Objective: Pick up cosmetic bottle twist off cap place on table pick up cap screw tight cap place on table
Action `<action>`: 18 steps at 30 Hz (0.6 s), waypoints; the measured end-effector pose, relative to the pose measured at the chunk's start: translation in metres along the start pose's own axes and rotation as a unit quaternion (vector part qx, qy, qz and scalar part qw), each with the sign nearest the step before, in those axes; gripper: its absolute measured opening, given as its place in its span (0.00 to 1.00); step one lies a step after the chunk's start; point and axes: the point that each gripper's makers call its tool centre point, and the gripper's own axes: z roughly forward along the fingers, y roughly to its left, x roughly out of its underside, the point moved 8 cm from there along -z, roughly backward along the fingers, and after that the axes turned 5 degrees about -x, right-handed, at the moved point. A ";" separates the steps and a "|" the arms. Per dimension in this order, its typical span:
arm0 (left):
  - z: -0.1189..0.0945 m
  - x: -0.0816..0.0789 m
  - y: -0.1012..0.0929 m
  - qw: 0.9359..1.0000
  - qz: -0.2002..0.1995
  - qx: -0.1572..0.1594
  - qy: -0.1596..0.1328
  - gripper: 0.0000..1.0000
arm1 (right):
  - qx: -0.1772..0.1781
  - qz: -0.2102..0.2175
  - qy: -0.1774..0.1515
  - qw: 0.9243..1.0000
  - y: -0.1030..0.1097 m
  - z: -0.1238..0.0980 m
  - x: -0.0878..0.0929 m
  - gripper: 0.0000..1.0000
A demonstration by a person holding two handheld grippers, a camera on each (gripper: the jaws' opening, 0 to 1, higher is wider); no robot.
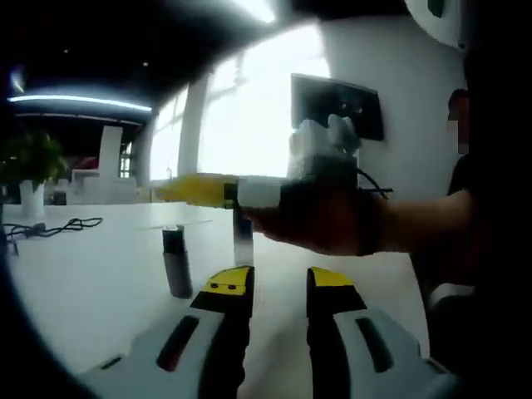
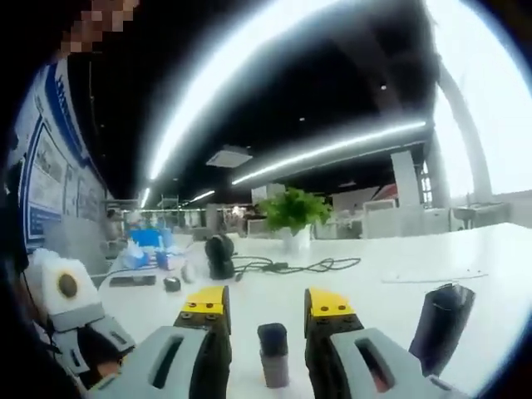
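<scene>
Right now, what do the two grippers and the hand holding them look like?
Both grippers, left gripper and right gripper, have light grey bodies with dark slots, black fingers and yellow tips. The right gripper, seen from the side in the left gripper view, is yellow and white with a black cable. The hand holding it wears a black glove.

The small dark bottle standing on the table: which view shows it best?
The right gripper view: the small dark bottle stands upright on the white table, centred between the right gripper jaws. The left gripper view shows it off-centre, beyond the left gripper.
</scene>
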 end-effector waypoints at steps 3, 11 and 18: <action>-0.001 -0.001 0.001 1.000 -0.005 -0.002 -0.003 0.16 | 0.005 -0.003 -0.004 1.000 0.000 -0.013 -0.003 0.28; -0.001 -0.001 0.002 1.000 -0.002 -0.008 -0.010 0.17 | 0.019 -0.013 -0.001 1.000 0.001 -0.049 -0.005 0.28; -0.003 -0.004 0.003 1.000 -0.013 -0.010 -0.020 0.18 | 0.027 -0.012 0.002 1.000 0.004 -0.083 -0.003 0.28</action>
